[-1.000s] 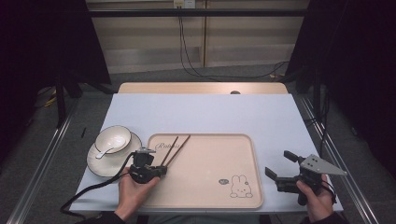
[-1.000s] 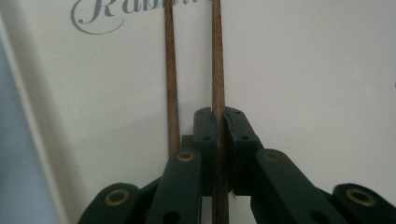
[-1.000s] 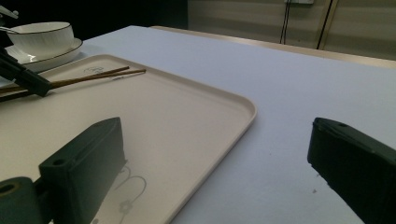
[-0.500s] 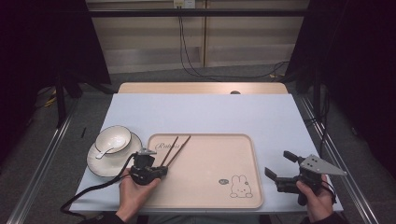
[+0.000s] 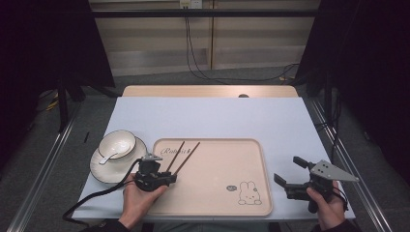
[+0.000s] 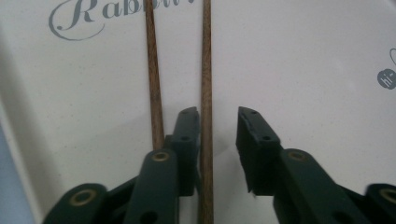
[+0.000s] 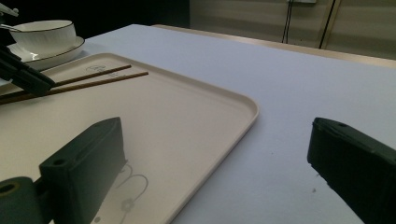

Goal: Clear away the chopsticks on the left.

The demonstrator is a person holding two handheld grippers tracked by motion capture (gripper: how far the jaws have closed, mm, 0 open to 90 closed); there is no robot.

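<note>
- Table [image 5: 208, 116], pale blue top: both grippers sit over its near edge, left one at the near-left, right one at the near-right.
- Tray [image 5: 217, 188], beige with a rabbit print and script lettering: it lies between the two grippers; the left gripper hangs over its near-left corner, the right gripper is just off its right rim.
- Saucer [image 5: 104, 166] with bowl [image 5: 118, 142] and white spoon [image 5: 107, 157]: just left of and beyond the left gripper, off the tray.
- Right gripper [image 5: 290, 176]: jaws spread wide, nothing between them, held in the person's right hand [image 5: 326, 205] and pointing left toward the tray.
- Left gripper [image 6: 219, 123]: released. Jaws have just been opening; one chopstick lies in the gap against the left pad, the right pad stands clear of it. The other chopstick lies outside the left jaw.
- Chopsticks [image 5: 181, 155], dark wood, a pair: flat on the tray's left part, near ends under the left gripper. Long axis runs straight out ahead along the jaws; in the high view that's a diagonal, far tips pointing away and to the right, up by the script lettering. The two sticks are near parallel, slightly apart.
</note>
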